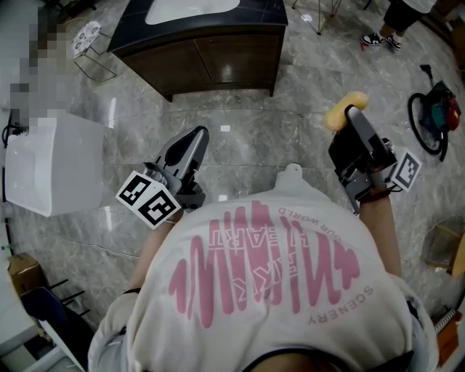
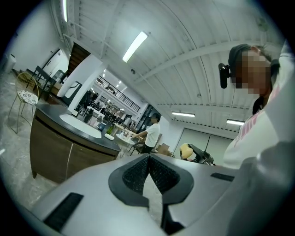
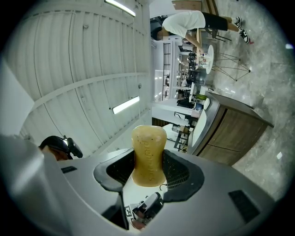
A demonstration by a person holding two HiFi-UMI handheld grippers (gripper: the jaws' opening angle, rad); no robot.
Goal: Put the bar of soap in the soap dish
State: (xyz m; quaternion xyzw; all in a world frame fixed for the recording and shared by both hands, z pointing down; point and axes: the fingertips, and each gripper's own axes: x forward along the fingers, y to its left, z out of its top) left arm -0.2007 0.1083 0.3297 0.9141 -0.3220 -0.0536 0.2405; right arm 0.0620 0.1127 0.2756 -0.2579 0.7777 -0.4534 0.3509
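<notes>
- Grey, veined marble tiles covered the floor, glossy enough to catch the lamps. A wood-fronted bench with a dark top and an inset white basin stood at the far side, well apart from both grippers.
- The right gripper was clamped on the bar of soap. Its black, finely ribbed pads pressed the bar's lower sides, and the upper half stood clear above them.
- The soap was a yellow-tan block with rounded corners. It was faintly speckled, and lettering ran along one face, too small to read.
- In the head view the bar showed as a pale yellow lump at the tip of the right gripper, held in the air above the floor.
- The left gripper was closed and empty, its ribbed pads meeting at the tips.
- Both grippers had smooth grey plastic bodies. Each carried a marker cube with black-and-white squares near the person's wrist.
</notes>
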